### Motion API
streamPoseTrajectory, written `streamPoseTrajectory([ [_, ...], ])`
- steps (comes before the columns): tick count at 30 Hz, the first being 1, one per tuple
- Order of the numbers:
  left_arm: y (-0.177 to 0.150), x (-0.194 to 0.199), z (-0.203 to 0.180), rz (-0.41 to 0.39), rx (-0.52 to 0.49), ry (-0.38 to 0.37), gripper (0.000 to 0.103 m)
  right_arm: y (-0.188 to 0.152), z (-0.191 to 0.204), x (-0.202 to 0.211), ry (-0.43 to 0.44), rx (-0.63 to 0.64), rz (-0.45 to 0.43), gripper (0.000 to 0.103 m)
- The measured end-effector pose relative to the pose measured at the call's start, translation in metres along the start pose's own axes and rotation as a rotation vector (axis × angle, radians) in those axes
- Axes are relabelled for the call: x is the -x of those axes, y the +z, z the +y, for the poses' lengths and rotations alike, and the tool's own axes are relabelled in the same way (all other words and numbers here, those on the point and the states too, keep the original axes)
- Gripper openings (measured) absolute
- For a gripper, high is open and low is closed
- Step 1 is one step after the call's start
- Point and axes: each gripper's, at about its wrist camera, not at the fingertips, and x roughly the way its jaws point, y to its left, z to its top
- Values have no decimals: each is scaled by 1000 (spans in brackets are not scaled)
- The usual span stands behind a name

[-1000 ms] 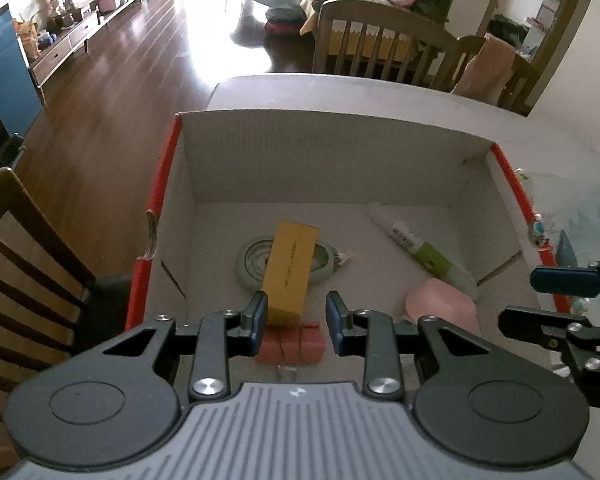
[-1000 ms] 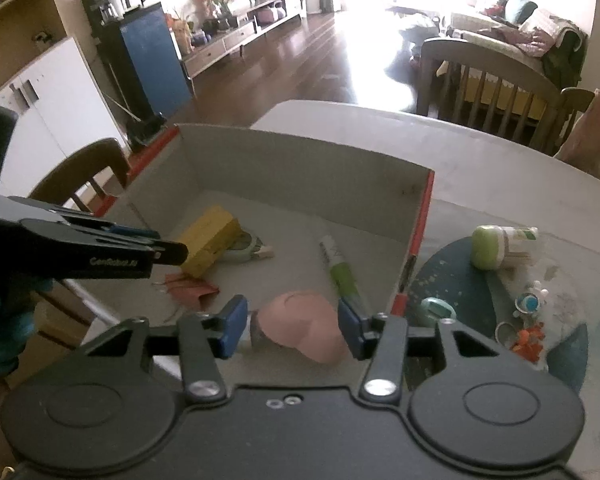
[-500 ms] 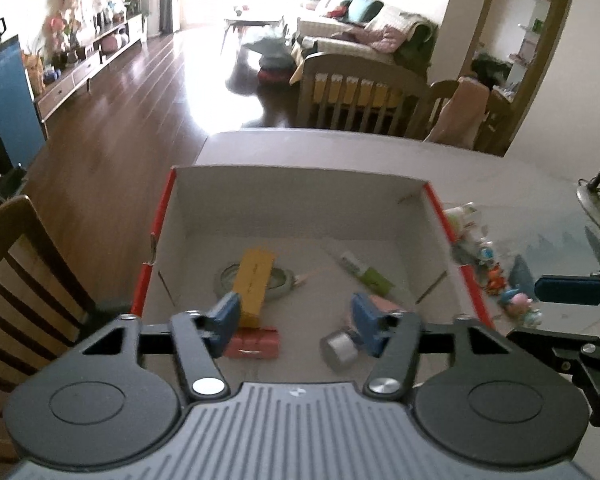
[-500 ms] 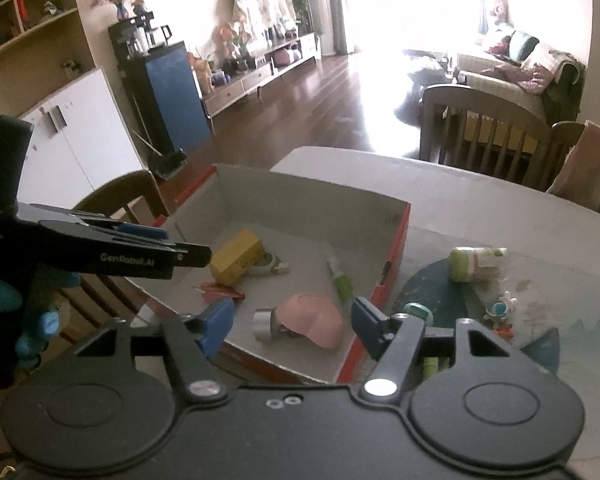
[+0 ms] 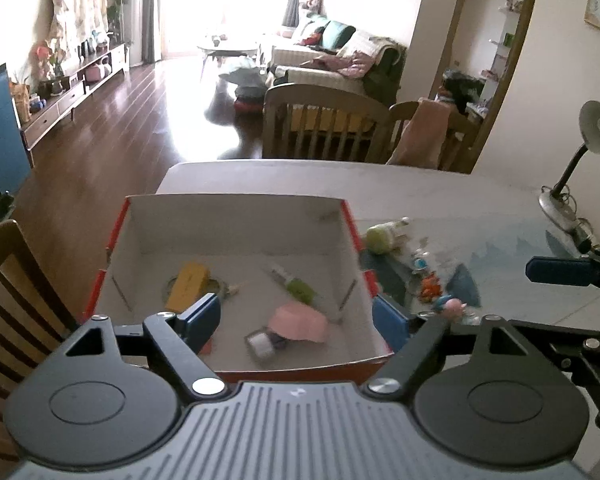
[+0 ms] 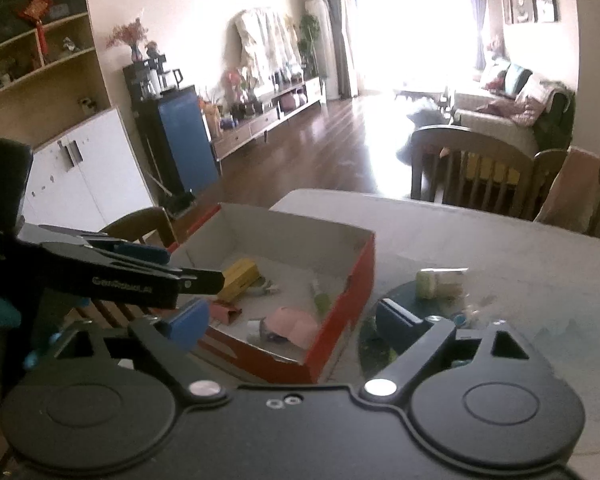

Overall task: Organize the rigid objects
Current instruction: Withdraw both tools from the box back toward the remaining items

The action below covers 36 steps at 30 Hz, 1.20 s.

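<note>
Both hand-held grippers, left (image 5: 296,322) and right (image 6: 290,318), are hanging wide open and empty, having pulled back above the red cardboard box (image 5: 236,218) holding the yellow block (image 5: 188,286) on the worktop (image 5: 440,188).

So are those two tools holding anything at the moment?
No. The left tool and the right tool are both open and empty, above the box.
</note>
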Motion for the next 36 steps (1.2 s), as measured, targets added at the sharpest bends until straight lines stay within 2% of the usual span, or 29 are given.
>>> streamPoseTrajectory([
  [5, -3, 0, -26, -10, -11, 4, 83, -12, -22, 18, 17, -7, -32, 97],
  [13, -10, -11, -63, -4, -1, -3, 86, -34, -59, 34, -22, -2, -46, 99],
  [17, -12, -24, -83, 6, 5, -10, 86, -44, -77, 36, -51, 5, -30, 99],
  [22, -17, -40, -111, 3, -7, -22, 94, -57, -103, 33, -65, 11, 7, 99],
  [24, -19, -48, -121, 7, -10, -24, 103, -62, -113, 31, -66, 13, 25, 99],
  [29, -26, -69, -142, 29, -1, -36, 103, -74, -138, 23, -59, 10, 65, 96],
  [36, -36, -104, -161, 74, 50, -2, 103, -88, -162, 9, -62, 48, 99, 92],
])
